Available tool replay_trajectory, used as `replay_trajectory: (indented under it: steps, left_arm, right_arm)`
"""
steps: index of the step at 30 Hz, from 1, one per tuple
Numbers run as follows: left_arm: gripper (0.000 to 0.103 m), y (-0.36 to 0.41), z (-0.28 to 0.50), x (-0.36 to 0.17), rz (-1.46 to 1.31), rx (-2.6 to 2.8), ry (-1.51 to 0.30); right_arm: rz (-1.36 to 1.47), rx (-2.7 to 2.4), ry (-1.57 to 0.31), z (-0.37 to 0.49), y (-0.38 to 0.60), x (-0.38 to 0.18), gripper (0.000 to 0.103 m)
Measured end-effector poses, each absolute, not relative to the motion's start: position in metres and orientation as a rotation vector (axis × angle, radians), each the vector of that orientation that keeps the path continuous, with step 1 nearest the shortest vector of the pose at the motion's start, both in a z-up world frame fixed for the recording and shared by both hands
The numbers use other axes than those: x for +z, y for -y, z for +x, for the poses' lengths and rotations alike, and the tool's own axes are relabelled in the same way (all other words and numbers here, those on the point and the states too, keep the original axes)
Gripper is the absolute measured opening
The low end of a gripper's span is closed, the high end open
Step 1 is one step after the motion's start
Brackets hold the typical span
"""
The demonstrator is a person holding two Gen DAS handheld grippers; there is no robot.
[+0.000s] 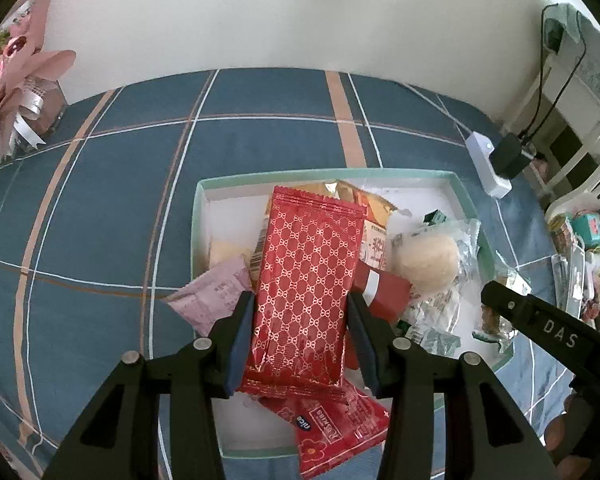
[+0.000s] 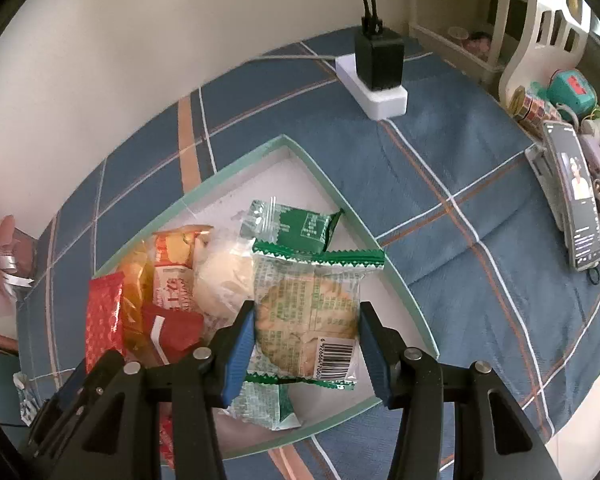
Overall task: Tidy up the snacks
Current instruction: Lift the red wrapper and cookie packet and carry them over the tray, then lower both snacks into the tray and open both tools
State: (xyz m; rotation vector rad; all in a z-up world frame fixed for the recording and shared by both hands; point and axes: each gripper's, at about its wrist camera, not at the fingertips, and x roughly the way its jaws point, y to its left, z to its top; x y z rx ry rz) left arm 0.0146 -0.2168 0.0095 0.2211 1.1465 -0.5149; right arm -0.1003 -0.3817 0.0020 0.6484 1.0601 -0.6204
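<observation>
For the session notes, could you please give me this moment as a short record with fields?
surface: blue plaid cloth
container: shallow box with a green rim, holding mixed snacks
left gripper: closed on a red patterned packet, over the box
right gripper: closed on a clear green-edged biscuit packet, over the box
in the box: round pale bun in clear wrap, pink packet, small dark green packet
nearby: white power strip with black adapter

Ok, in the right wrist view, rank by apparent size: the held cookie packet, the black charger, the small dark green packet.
1. Cookie packet, largest, though it sits closest to the camera, so partly inflated.
2. Small dark green packet and black charger look alike in size; the charger lies farther off, so no ranking.
</observation>
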Motion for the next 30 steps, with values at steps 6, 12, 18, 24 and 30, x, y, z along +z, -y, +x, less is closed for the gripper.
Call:
replay_trajectory:
  steps: [6,12,18,24,30]
  left_arm:
    - [0.048,0.221,0.014,0.003,0.237,-0.506,-1.153]
    - [0.048,0.222,0.017,-0.002,0.241,-0.496,-1.159]
    - [0.048,0.223,0.018,-0.005,0.246,-0.492,-1.168]
    - [0.048,0.222,0.018,-0.001,0.236,-0.49,-1.167]
    - [0.055,0.217,0.018,0.008,0.221,-0.485,-1.149]
  right_arm:
    - [0.659,-0.603,-1.071,-0.097,0.38,-0.007,0.053]
    - [0.668,-0.585,-1.074,-0.093,0.379,-0.013,0.053]
    - [0.681,-0.572,-1.08,-0.093,0.379,-0.019,0.053]
    - [0.668,-0.582,-1.082,-0.093,0.378,-0.017,0.062]
    - [0.656,-0.581,-1.102,-0.091,0.376,-0.017,0.068]
